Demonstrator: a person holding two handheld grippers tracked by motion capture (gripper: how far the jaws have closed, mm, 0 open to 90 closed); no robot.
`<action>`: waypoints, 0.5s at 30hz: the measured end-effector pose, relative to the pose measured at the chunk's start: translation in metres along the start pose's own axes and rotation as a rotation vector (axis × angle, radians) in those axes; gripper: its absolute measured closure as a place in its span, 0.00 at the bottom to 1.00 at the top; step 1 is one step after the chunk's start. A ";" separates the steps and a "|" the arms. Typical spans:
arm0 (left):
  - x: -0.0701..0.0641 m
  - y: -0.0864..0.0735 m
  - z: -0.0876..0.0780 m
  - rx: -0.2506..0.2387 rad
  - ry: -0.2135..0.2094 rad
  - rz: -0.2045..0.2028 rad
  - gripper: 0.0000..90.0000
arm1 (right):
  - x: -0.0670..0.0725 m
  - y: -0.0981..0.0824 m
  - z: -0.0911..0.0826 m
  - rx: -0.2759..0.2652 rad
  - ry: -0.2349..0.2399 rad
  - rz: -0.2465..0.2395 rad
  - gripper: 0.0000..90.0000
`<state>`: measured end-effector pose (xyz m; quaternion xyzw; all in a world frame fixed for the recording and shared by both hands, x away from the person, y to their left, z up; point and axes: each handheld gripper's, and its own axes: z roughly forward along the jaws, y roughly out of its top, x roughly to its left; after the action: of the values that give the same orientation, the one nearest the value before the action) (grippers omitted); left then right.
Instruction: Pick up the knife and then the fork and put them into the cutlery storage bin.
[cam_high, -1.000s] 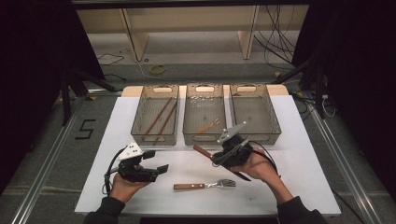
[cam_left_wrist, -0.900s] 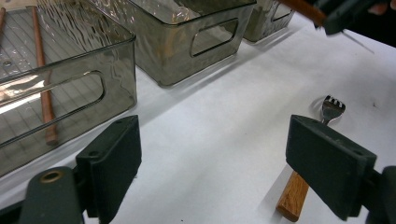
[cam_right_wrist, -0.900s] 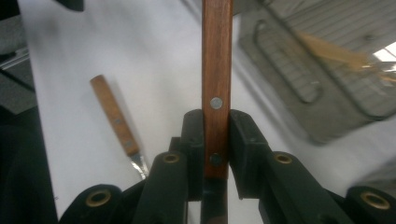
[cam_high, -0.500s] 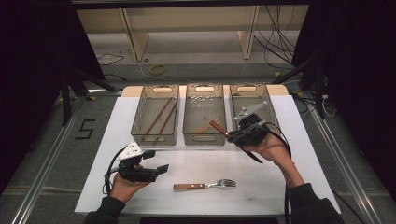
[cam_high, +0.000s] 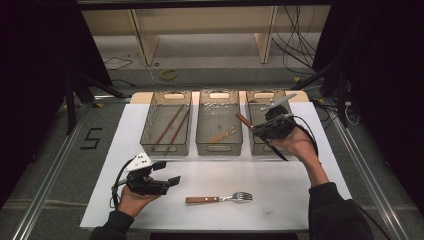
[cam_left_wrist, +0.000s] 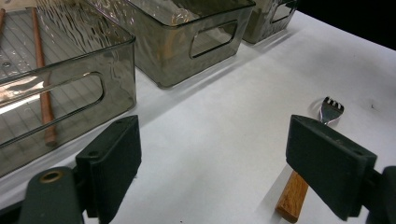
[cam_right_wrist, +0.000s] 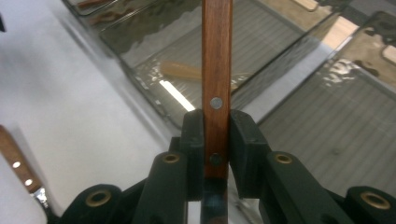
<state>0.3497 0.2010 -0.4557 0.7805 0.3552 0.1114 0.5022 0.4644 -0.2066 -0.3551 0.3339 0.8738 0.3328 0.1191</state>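
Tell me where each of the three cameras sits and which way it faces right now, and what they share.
High view: above the person's side, looking forward and down on the white table; both forearms, left gripper and right gripper show.
Left gripper view: on the left gripper, along its open jaws toward the fork and bins.
Right gripper view: on the right gripper, along jaws clamping a wooden handle above the bins.
Shared: the high view and left gripper view both show the fork.

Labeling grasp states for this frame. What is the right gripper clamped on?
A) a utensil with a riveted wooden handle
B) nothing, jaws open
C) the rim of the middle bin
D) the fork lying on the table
A: in the right gripper view the right gripper has both jaws pressed against a wooden handle with metal rivets, while the fork lies untouched on the table.
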 end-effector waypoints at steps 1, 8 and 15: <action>0.000 0.000 0.000 0.000 0.000 0.000 0.20 | -0.003 0.001 -0.001 0.002 -0.005 0.006 0.86; -0.001 0.000 0.001 0.000 -0.005 -0.007 0.20 | -0.022 0.011 -0.006 -0.006 -0.049 0.034 0.86; 0.000 0.000 0.001 0.000 -0.006 -0.007 0.20 | -0.041 0.017 -0.007 -0.011 -0.085 0.073 0.86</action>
<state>0.3496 0.2003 -0.4561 0.7797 0.3563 0.1075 0.5036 0.5001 -0.2277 -0.3394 0.3787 0.8534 0.3273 0.1457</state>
